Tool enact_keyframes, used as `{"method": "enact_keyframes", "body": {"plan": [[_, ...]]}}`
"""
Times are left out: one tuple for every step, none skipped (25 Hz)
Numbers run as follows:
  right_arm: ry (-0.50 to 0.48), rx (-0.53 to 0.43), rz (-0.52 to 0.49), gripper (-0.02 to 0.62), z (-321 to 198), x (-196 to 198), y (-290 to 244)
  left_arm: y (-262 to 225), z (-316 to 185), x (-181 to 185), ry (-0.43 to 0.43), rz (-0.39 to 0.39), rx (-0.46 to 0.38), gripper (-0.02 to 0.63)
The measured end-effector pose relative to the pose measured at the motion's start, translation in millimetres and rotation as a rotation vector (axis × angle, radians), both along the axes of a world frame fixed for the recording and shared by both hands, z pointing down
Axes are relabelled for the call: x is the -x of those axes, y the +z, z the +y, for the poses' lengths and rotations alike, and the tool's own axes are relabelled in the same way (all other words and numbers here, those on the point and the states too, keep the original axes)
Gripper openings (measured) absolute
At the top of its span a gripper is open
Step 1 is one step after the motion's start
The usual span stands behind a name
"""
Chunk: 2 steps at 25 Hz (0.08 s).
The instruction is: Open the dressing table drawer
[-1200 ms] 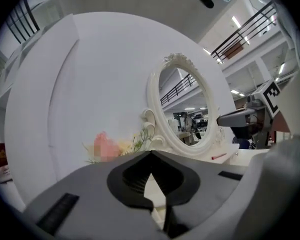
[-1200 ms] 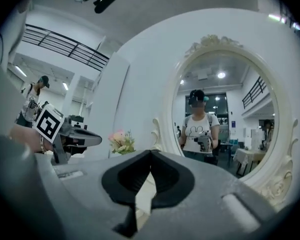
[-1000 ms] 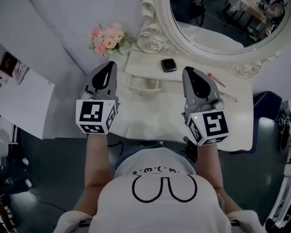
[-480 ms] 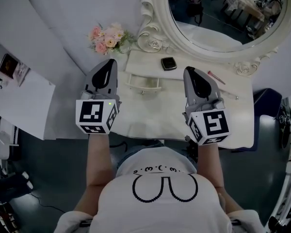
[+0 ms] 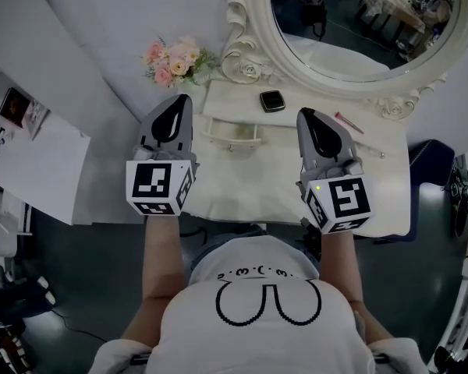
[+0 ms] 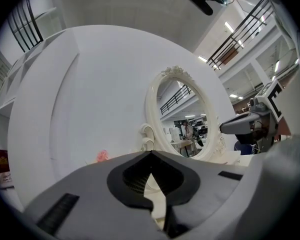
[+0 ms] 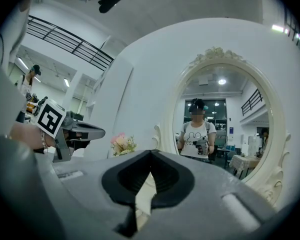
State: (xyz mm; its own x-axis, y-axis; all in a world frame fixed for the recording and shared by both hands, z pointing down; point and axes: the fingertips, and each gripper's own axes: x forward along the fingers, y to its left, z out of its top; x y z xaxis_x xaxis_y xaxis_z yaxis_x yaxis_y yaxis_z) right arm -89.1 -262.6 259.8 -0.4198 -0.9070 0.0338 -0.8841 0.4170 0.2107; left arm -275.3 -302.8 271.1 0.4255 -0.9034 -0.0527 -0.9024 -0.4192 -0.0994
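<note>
The white dressing table (image 5: 242, 187) stands in front of me in the head view. Its small drawer (image 5: 231, 134), with a curved handle, sits shut below the oval mirror (image 5: 359, 29). My left gripper (image 5: 179, 104) hovers just left of the drawer, level, jaws shut and empty. To the drawer's right my right gripper (image 5: 306, 116) is likewise shut on nothing. In the left gripper view the left gripper (image 6: 151, 154) faces the mirror (image 6: 182, 119), tips together. The right gripper (image 7: 151, 154) also shows its tips touching, with the mirror (image 7: 222, 129) ahead.
A black compact (image 5: 271, 102) lies on the ledge above the drawer. A pink flower bunch (image 5: 175, 61) stands at the back left and a pink pen (image 5: 348, 123) lies at the right. A white board (image 5: 39, 170) leans left of the table.
</note>
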Motion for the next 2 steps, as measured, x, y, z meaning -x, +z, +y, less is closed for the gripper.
{"method": "enact_keyframes", "body": {"plan": [[0.000,0.001,0.003,-0.006,0.3,-0.5,-0.4,-0.3,0.2,-0.1,-0.001,0.004,0.000,-0.002],[-0.001,0.002,0.005,-0.006,0.7,-0.9,-0.7,-0.6,0.4,-0.2,-0.002,0.009,0.000,-0.002]]}}
